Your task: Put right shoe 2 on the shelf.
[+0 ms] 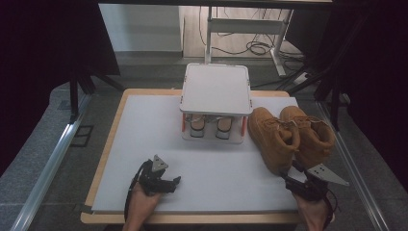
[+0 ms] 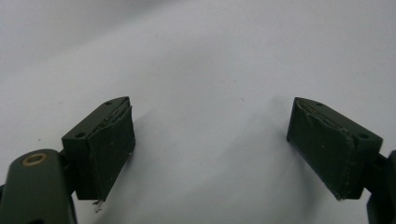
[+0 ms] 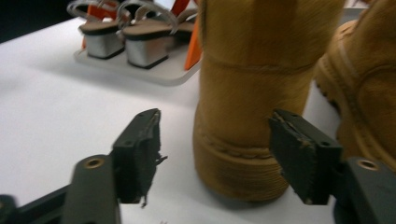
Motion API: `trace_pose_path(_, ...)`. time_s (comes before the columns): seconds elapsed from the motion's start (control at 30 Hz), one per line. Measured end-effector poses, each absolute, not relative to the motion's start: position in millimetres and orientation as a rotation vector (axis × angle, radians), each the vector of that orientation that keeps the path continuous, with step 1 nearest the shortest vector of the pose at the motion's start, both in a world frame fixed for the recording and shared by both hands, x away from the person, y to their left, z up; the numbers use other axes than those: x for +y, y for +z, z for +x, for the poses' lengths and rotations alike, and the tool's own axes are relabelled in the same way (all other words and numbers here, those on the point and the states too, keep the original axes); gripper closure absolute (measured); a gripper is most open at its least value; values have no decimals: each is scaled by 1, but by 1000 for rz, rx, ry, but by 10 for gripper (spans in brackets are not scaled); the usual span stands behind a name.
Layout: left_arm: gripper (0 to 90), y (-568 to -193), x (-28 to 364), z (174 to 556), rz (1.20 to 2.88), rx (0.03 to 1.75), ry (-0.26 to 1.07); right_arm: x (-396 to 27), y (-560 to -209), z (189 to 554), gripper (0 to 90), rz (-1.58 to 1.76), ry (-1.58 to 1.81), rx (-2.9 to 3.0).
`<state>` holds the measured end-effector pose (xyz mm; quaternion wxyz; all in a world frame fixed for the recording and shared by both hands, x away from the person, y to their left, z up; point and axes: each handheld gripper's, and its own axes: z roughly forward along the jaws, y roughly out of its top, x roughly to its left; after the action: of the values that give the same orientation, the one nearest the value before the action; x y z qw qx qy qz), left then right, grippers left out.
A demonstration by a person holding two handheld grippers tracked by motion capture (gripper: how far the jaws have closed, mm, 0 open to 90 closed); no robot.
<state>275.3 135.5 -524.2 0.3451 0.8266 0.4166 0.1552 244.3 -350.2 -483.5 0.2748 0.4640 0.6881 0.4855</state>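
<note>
Two tan suede boots stand side by side at the right of the white table top: the nearer boot and the other boot to its right. My right gripper is at the nearer boot's heel. In the right gripper view the jaws of this gripper stand apart on either side of that boot's heel, and the pads do not touch it. My left gripper rests low at the front left of the table. Its jaws are wide open over bare white surface.
A small white two-tier shoe rack with orange posts stands at the back middle of the table. A pair of silver-heeled sandals sits on its lower shelf. Dark curtains and metal frame legs surround the table.
</note>
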Motion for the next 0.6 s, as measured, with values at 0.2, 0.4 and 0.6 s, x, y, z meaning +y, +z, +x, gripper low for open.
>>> trace_pose_path(0.2, 148, -524, 135, 275, 2146, 1082, 403, -354, -476, 250, 203, 1286, 1349, 1780)
trace_pose_path(0.4, 148, -524, 136, 275, 2146, 1082, 402, -349, -472, 261, 141, 1271, 1327, 1744)
trace_pose_path(0.6, 148, -524, 136, 275, 2147, 1082, 402, -345, -468, 272, 114, 1263, 1320, 1700)
